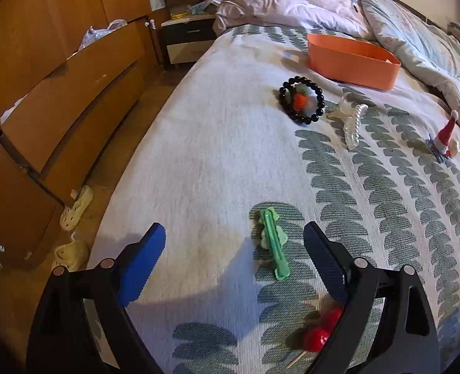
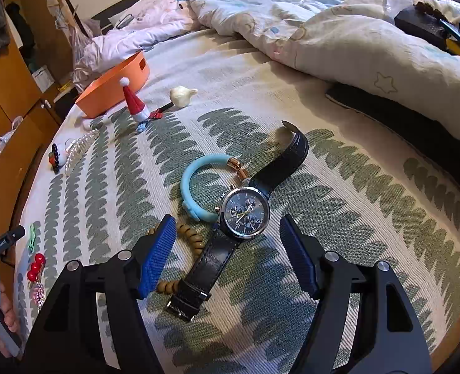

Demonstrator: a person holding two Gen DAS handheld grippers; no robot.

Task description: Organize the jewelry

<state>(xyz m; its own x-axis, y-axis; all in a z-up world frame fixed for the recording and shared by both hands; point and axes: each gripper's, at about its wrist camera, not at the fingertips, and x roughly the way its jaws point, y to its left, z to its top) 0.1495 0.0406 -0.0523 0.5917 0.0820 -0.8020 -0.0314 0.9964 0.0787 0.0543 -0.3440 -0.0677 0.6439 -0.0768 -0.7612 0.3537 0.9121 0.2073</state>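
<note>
1. Green hair clip [image 1: 274, 243] is lying on the bed [image 1: 205, 162], well short of the orange bin [image 1: 353, 59].
2. Left claw [image 1: 234, 260] is hovering apart around it; closing looks next.
3. Right claw [image 2: 228, 257] is gaping over the watch [image 2: 245, 210].

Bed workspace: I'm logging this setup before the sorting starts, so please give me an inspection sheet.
Surface: white bedspread with green leaf print.
Job's things: orange plastic bin; black bead bracelet around fuzzy pompoms; pearl claw clip; green hair clip; red bead hairpin; Santa hat clip; blue-dial watch with black leather strap; light blue bangle; wooden bead bracelet.
Clutter: rumpled duvet; garlic bulb.
Grippers: left gripper open near the green clip; right gripper open, over the watch.
Cables: nothing seen.
Surroundings: wooden wardrobe; pale slippers on floor.
</note>
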